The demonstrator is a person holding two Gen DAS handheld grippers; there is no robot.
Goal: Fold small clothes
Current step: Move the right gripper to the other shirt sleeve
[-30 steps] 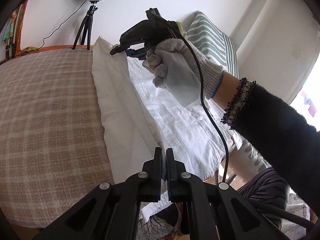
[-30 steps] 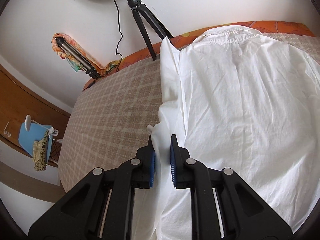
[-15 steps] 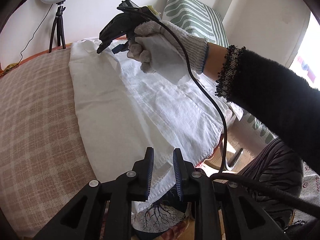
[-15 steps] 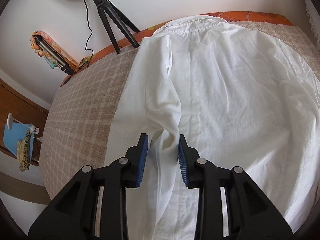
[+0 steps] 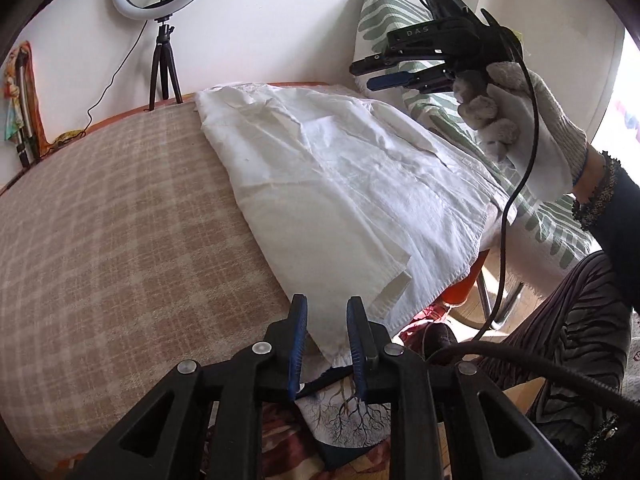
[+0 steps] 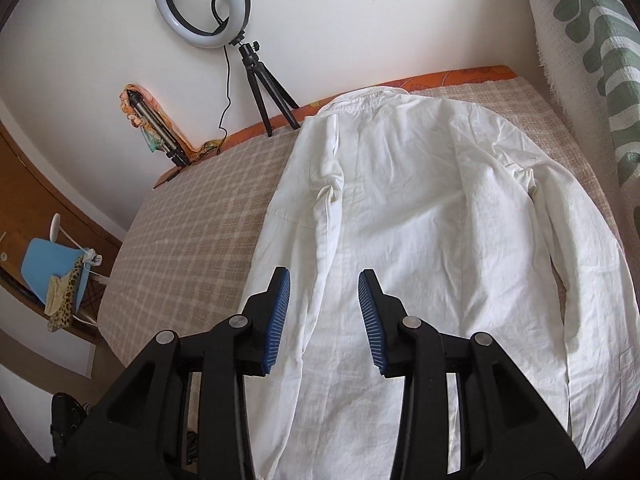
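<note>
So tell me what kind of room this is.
Most likely a bedroom at home, set up for filming. A white shirt lies spread on a bed under a checked beige cover, a ring light on a small tripod stands by the wall, and a green-patterned cushion leans nearby.

A beige checked bedspread (image 6: 192, 216) covers the bed, and an orange patterned edge (image 6: 456, 76) shows along its far side by the white wall (image 5: 272, 20). 1 ring light (image 6: 202, 2) stands on a black tripod (image 6: 264, 84) at that far edge, with a thin black cable (image 6: 227, 80) hanging down the wall from it. To its left, a folded tripod (image 6: 154, 128) wrapped in colourful cloth leans in the corner. A green-and-white patterned cushion (image 6: 588, 40) stands upright at the right side of the bed. On the far left, a light blue object (image 6: 52, 268) with a leopard-print cloth (image 6: 64, 300) over it sits beside brown wood panelling (image 6: 36, 184).
</note>
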